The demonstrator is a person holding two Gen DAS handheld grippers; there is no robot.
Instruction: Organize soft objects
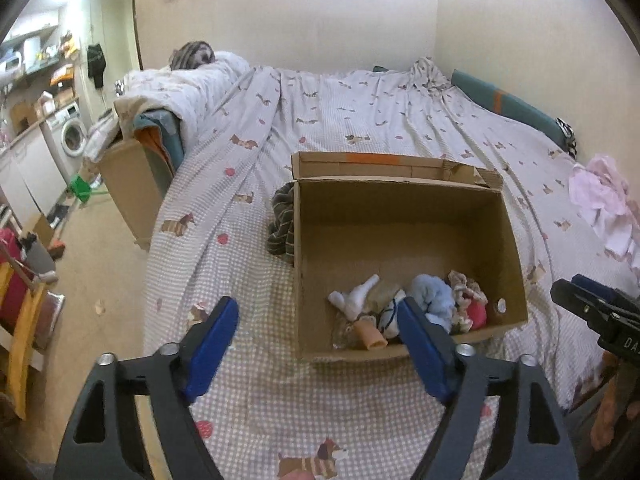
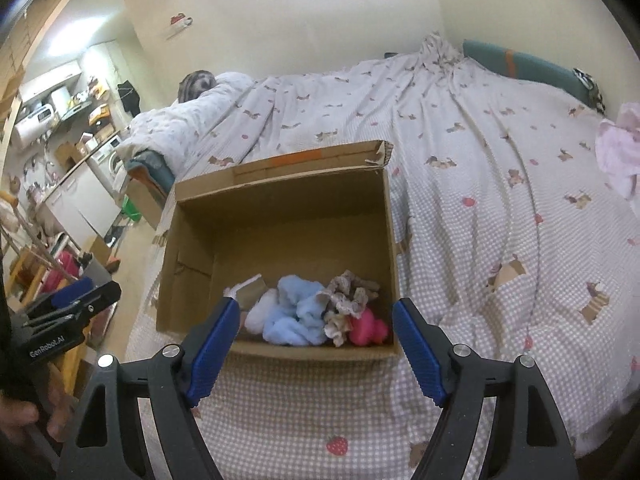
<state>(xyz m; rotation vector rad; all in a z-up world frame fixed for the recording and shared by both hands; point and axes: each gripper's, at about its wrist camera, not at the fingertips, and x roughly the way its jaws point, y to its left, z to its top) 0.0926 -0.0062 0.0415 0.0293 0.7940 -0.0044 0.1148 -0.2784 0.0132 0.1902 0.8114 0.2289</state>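
Observation:
An open cardboard box [image 1: 400, 216] [image 2: 280, 216] stands on the bed. Its near end holds soft things: a white cloth [image 1: 360, 296], a light blue fluffy cloth [image 1: 434, 294] [image 2: 294, 312], a beige patterned cloth [image 2: 348, 296] and a pink toy [image 2: 370, 330]. My left gripper [image 1: 318, 340] is open and empty, hovering before the box's near left corner. My right gripper [image 2: 314, 344] is open and empty, just before the box's near wall; it also shows in the left wrist view [image 1: 592, 304]. A dark striped cloth [image 1: 282, 224] lies against the box's left side. A pink garment [image 1: 600, 204] [image 2: 618, 152] lies far right.
The bed carries a checked sheet with dog prints [image 1: 256, 264] [image 2: 500, 208]. A bundled duvet [image 1: 192, 84] lies at the bed's far left. Another cardboard box [image 1: 132, 184] stands on the floor left of the bed. A washing machine [image 1: 70, 134] and shelves are far left.

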